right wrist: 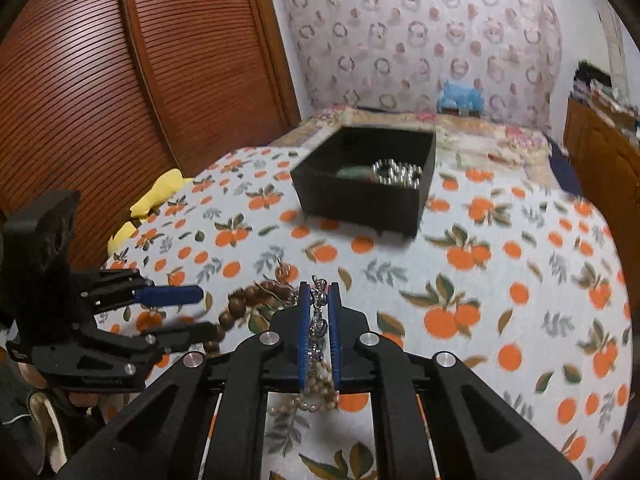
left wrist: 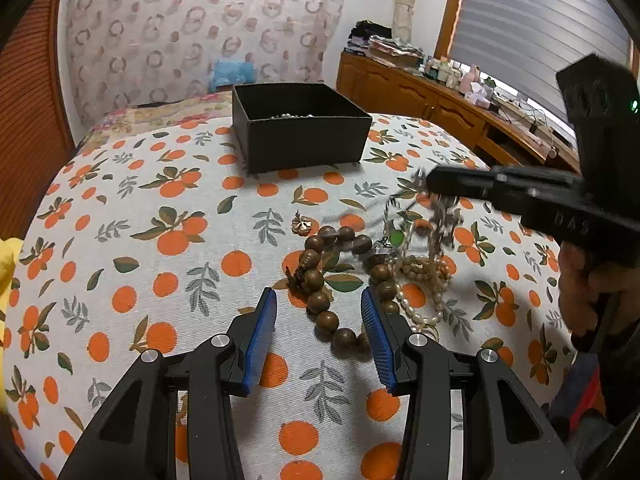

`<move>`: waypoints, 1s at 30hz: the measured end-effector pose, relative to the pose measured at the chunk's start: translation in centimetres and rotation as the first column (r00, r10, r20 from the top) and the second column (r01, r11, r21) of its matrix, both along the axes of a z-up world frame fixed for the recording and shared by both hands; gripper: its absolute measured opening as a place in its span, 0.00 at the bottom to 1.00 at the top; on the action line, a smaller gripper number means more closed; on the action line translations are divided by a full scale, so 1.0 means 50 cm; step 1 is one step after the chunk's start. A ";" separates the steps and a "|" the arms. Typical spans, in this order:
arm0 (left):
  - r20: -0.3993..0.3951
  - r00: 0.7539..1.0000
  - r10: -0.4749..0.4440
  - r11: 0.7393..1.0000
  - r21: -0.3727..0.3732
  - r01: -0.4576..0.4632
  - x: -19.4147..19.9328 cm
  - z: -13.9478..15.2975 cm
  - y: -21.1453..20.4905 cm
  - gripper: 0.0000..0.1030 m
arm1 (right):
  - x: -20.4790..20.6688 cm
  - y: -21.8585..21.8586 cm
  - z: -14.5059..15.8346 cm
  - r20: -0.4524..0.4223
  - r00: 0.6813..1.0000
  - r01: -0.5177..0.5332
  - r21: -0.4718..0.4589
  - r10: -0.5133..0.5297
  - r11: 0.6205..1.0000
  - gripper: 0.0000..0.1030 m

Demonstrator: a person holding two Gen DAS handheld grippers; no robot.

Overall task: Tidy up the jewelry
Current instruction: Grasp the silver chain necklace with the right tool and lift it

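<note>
From my left wrist camera, my left gripper (left wrist: 319,306) hangs over the near part of the orange-print cloth (left wrist: 132,208) with its blue pads (left wrist: 262,340) apart and nothing between them. Just beyond and between the fingertips lies the wooden bead bracelet (left wrist: 326,280), looped on the cloth toward the near edge. A pearl strand (left wrist: 420,304) lies touching it on the right, and a small gold flower piece (left wrist: 301,224) sits just beyond the beads. My right gripper (left wrist: 430,182) reaches in from the right edge, above the heap, and a silver chain (left wrist: 442,220), blurred, dangles from its tip down toward the pearls. The black box (left wrist: 300,136) stands open at the far side of the cloth, with something pale and beaded just showing over its wall.

From my right wrist camera, my right gripper (right wrist: 319,292) has its blue pads (right wrist: 305,328) drawn close and clamped on the silver chain (right wrist: 319,320), which runs up the narrow gap between them; the pearl strand (right wrist: 312,398) shows below. My left gripper (right wrist: 192,312) sits at the left edge, fingers apart, beside the wooden bead bracelet (right wrist: 256,300). The black box (right wrist: 360,196) stands toward the far side of the cloth (right wrist: 500,300), holding shiny silver beads (right wrist: 396,172) in its right part.
</note>
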State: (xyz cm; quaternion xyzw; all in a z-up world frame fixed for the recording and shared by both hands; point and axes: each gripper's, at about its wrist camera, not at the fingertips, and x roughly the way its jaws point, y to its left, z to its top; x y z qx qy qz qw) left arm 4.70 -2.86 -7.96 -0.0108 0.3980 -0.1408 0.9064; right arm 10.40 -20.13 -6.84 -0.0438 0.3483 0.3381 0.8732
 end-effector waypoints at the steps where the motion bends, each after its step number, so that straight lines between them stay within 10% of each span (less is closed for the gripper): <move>1: 0.001 1.000 0.002 1.000 -0.002 -0.002 -0.001 0.001 0.002 0.41 | 0.001 0.001 0.008 0.012 1.000 -0.002 -0.006 0.002 1.000 0.09; 30: 0.020 1.000 0.000 1.000 -0.008 0.000 -0.002 0.012 -0.001 0.41 | 0.041 -0.056 0.088 0.159 0.987 0.075 -0.346 -0.020 0.935 0.09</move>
